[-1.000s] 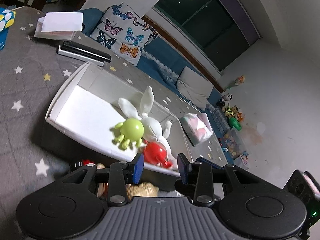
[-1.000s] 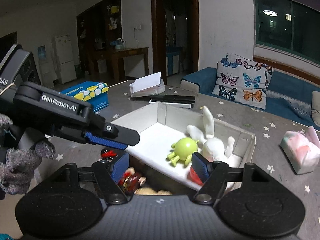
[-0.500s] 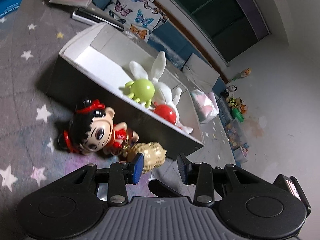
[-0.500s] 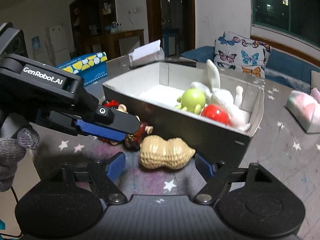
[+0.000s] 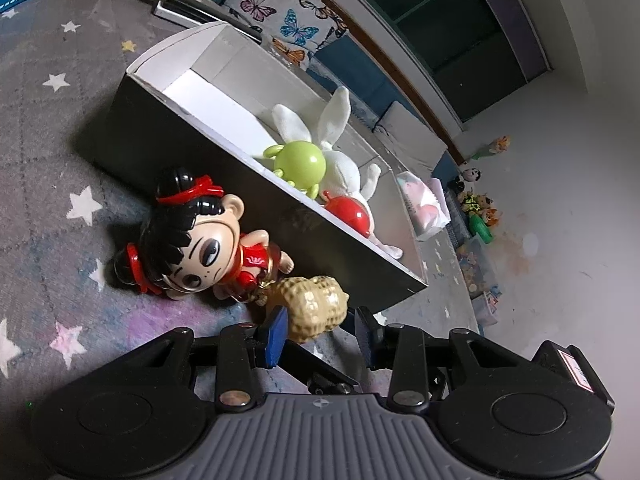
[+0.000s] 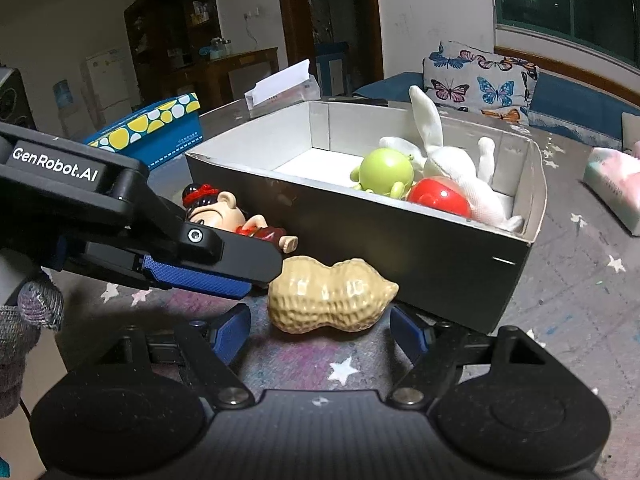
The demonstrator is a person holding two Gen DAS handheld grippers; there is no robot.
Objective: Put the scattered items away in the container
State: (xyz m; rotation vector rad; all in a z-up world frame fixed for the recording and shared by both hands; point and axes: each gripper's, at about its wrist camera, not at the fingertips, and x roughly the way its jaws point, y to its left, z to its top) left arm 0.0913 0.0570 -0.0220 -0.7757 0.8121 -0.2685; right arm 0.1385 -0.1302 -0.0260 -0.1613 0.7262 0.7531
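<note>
A tan peanut toy lies on the star-patterned cloth in front of the box. My right gripper is open, low, with the peanut between its fingertips. My left gripper is open too, its tips at the peanut; its finger reaches in from the left in the right wrist view. A red-and-black doll figure lies beside the peanut against the box. Inside the box are a white plush rabbit, a green toy and a red ball toy.
A blue box with yellow spots, a tissue holder and a butterfly cushion stand behind the box. A pink-and-green pack lies at the right. Small toys sit on the floor beyond the table.
Both grippers have come down from above the box to table level in front of it and closed in on the peanut. Both stay open.
</note>
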